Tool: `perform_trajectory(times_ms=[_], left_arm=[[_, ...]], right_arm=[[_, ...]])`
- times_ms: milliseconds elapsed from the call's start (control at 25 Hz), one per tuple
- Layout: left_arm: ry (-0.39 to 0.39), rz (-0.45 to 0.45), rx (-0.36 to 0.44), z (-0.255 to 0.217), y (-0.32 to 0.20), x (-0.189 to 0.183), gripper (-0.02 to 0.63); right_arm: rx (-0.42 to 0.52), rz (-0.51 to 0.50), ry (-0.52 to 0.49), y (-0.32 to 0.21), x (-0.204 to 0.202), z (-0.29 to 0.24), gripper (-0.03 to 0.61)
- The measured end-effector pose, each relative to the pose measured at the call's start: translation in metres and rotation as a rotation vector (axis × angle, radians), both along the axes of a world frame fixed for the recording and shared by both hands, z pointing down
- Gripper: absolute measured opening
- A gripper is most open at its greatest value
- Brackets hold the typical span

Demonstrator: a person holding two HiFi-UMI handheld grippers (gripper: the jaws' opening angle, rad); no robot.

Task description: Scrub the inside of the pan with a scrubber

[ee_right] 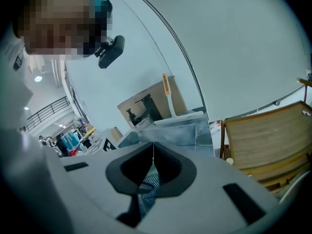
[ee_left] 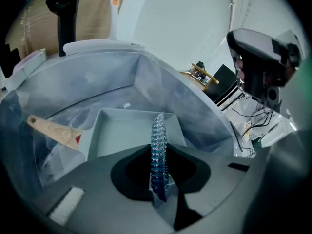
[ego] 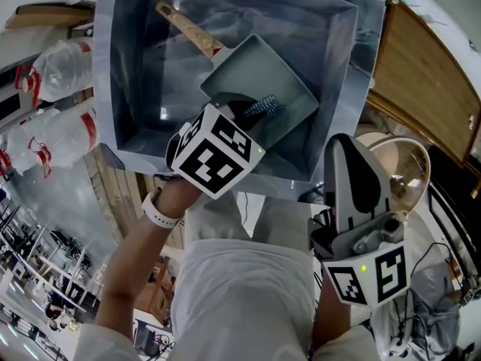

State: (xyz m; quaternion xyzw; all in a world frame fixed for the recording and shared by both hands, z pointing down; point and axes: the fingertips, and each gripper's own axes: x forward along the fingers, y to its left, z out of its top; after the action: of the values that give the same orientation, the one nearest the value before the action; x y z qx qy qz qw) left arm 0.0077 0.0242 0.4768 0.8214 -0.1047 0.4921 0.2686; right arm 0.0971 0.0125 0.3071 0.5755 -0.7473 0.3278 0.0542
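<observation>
- Right gripper [ego: 347, 150] is hovering at the lower right of the head view, its jaws pressed together on nothing, outside the sink.
- Left gripper [ego: 244, 119] is clamping a blue mesh scrubber [ego: 264, 109] edge-on at the pan's near edge.
- Grey square pan [ego: 289, 77] is lying in the steel sink [ego: 124, 66] at upper centre, its wooden handle [ego: 188, 28] pointing to the upper left.

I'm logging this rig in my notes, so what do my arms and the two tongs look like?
The left tongs and right tongs are grey with black inner pads. The left cube and right cube are white, with black square markers and a small green light each. The left wrist wears a white band. The shirt is pale, and the forearms have no sleeves.
</observation>
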Motion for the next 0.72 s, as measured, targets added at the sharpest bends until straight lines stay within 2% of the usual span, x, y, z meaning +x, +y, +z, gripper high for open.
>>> perform_trajectory(times_ms=[280, 480, 600, 720], left_arm=[[0.009, 0.017, -0.017, -0.005, 0.007, 0.007, 0.074], [0.028, 0.014, -0.011, -0.03, 0.008, 0.007, 0.074], [0.064, -0.015, 0.034, -0.06, 0.008, 0.01, 0.075], [0.131, -0.086, 0.12, -0.103, 0.003, 0.011, 0.075]], right_arm=[[0.017, 0.009, -0.002, 0.003, 0.008, -0.008, 0.008], [0.042, 0.004, 0.011, 0.004, 0.012, -0.026, 0.008], [0.07, -0.02, 0.044, 0.005, 0.013, -0.04, 0.007], [0.108, -0.075, 0.097, 0.004, 0.008, -0.061, 0.008]])
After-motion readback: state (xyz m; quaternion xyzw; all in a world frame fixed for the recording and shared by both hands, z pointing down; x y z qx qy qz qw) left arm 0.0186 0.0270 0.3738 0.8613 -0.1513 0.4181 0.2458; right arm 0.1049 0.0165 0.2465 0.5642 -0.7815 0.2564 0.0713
